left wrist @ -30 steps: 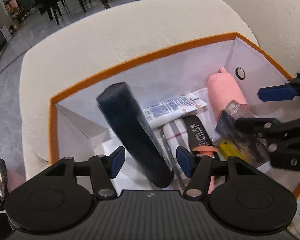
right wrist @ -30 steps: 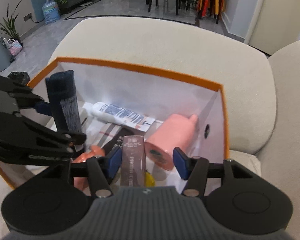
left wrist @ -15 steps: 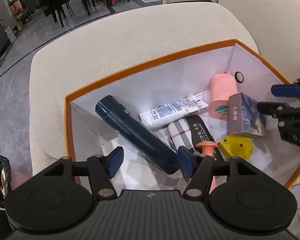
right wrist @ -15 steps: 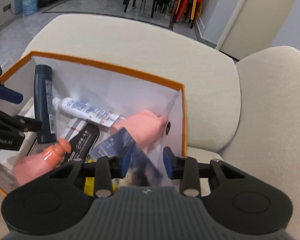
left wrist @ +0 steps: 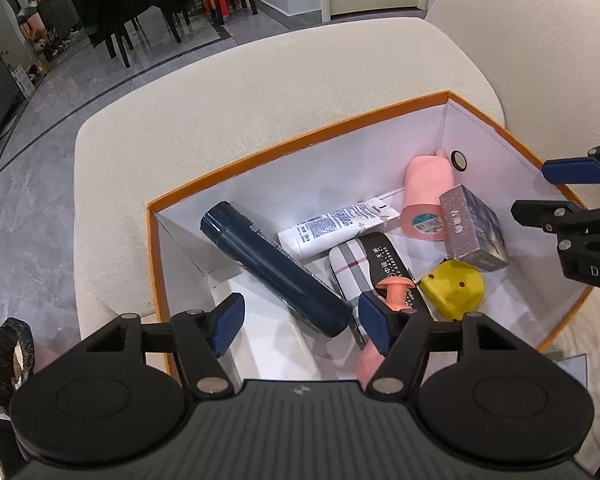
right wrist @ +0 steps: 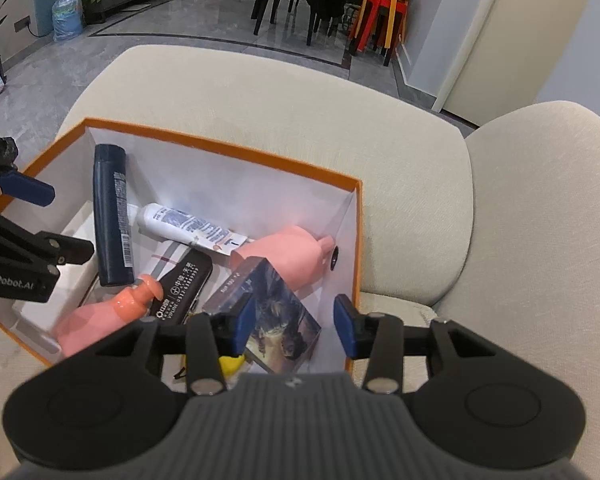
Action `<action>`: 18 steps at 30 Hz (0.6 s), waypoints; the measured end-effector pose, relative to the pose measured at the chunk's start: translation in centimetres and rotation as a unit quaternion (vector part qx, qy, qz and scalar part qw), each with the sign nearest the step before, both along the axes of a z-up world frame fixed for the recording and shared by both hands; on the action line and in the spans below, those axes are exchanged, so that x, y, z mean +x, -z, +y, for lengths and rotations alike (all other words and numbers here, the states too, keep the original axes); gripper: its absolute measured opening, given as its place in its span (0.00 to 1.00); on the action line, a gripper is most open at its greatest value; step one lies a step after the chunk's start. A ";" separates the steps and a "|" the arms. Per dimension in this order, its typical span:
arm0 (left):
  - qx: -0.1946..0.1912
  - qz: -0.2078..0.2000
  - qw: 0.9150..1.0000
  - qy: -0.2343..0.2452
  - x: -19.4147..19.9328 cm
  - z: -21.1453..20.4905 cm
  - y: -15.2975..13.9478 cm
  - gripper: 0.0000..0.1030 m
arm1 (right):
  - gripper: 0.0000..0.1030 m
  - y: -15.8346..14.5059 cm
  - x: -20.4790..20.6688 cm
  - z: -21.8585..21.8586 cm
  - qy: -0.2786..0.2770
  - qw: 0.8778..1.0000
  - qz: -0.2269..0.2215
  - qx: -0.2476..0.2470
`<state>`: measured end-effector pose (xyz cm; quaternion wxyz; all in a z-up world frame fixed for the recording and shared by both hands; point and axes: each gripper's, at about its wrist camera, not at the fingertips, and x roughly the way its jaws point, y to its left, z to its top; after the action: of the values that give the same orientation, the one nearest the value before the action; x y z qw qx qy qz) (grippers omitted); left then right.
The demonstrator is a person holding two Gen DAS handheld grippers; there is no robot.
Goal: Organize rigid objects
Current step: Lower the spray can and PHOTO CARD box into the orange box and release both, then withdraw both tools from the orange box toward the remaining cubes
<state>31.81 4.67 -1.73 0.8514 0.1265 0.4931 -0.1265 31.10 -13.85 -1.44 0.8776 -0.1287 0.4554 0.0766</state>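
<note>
Both the left tool (left wrist: 300,322) and right tool (right wrist: 294,326), jaws just widening, hover released above an orange-rimmed box (left wrist: 300,148) of toiletries.

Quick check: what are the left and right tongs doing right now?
Left tongs: open, empty, just been opening.
Right tongs: open, empty, just been opening above the small box.

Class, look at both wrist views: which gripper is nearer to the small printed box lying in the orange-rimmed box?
Right. The right gripper hangs open just above the small printed box; the left gripper is across the orange-rimmed box, over the dark blue bottle.
</note>
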 end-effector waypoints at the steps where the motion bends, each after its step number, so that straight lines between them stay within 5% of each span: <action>1: 0.000 -0.001 1.000 0.000 -0.2 0.0 -0.2 0.75 | 0.42 -0.3 -0.1 0.0 -0.001 1.000 -0.002 0.000; 18: 0.011 -0.045 0.999 -0.004 -3.2 0.8 -5.5 0.76 | 0.44 -5.3 -3.0 0.0 -0.004 0.999 -0.038 0.009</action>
<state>28.65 5.47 3.81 0.8720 0.1393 0.4557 -0.1121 28.10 -13.90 3.82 0.8950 -0.1251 0.4206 0.0797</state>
